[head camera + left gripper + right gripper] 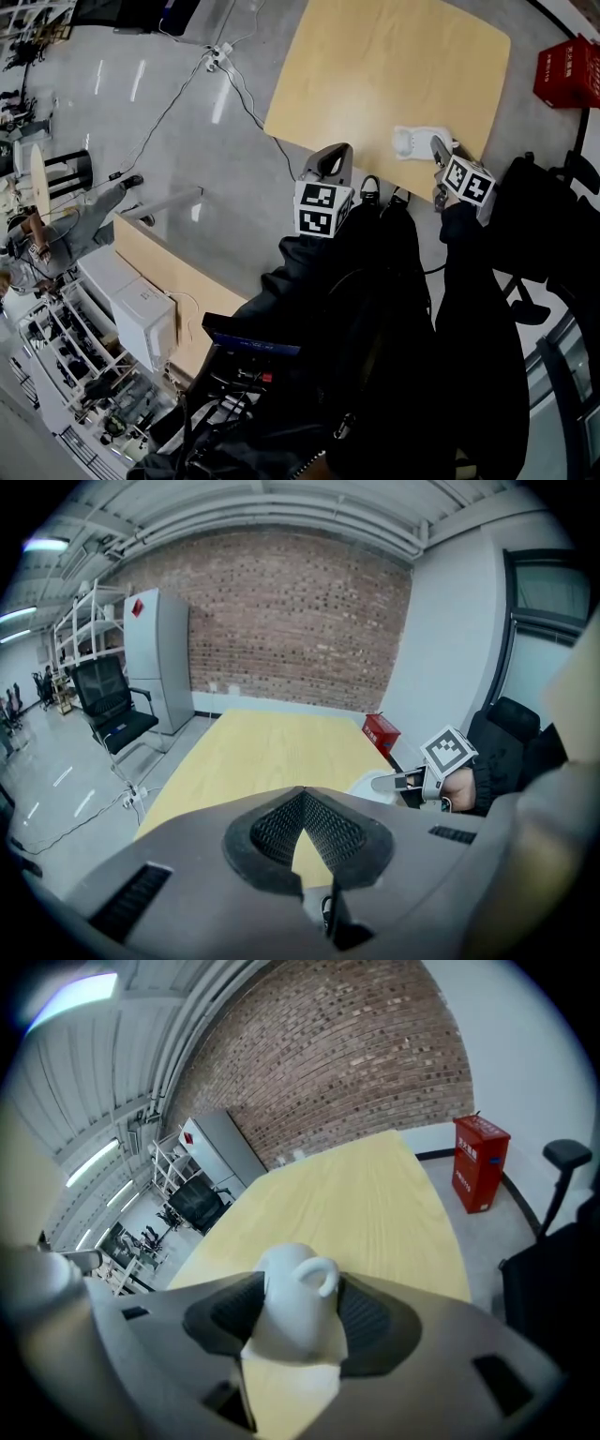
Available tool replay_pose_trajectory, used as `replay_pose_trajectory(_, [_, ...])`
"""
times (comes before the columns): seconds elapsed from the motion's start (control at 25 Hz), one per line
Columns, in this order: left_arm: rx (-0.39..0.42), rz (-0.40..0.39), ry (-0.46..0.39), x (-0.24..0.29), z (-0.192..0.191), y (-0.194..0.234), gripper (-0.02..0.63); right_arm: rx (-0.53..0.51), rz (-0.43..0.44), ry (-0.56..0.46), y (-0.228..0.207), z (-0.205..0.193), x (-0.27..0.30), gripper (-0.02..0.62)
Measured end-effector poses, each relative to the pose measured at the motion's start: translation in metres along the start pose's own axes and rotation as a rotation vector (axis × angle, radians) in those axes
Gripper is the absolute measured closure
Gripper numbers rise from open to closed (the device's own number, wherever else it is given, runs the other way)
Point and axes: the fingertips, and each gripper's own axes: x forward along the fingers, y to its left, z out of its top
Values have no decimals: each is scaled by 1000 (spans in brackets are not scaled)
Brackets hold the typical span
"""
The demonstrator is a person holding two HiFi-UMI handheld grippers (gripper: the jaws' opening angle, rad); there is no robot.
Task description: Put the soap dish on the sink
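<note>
Overhead, dish: white dish (pixel 410 141) with a round hollow, at the near edge of the surface (pixel 375 66); right tool (pixel 438 150) at its right side, left tool (pixel 336 155) well to its left.
Overhead, room: pale wood surface with rounded corners; grey floor (pixel 169 122) on the left, crossed by a cable (pixel 246 105); red box (pixel 567 73) off the right corner.
Left view, tool: left tool (pixel 302 803) closed, pad tips together.
Left view, room: surface (pixel 262 752) runs toward a brick wall (pixel 291 621); dish (pixel 367 782) and right tool (pixel 398 782) at right; chair (pixel 112 714) and cabinet (pixel 159 658) at left.
Right view, dish: dish (pixel 291 1326), with a curled loop on top, fills the gap of the right tool (pixel 295 1312), whose pads grip both its sides.
Right view, edges: surface (pixel 375 1204) lies open ahead; red box (pixel 478 1176) past its right edge; whether the dish rests on the wood I cannot tell.
</note>
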Motion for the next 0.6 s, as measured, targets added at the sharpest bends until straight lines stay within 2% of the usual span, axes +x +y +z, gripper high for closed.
replay_pose_trajectory(0.28, [-9, 3, 2, 0, 4, 2, 603, -51, 36, -30, 1, 4, -3, 337])
replay_pose_trajectory(0.44, [-2, -10, -6, -1, 9, -4, 603, -110, -3, -74, -3, 15, -17, 316])
replay_pose_trajectory(0.6, [7, -19, -40, -4, 25, -10, 603, -221, -82, -164, -2, 39, -49, 316])
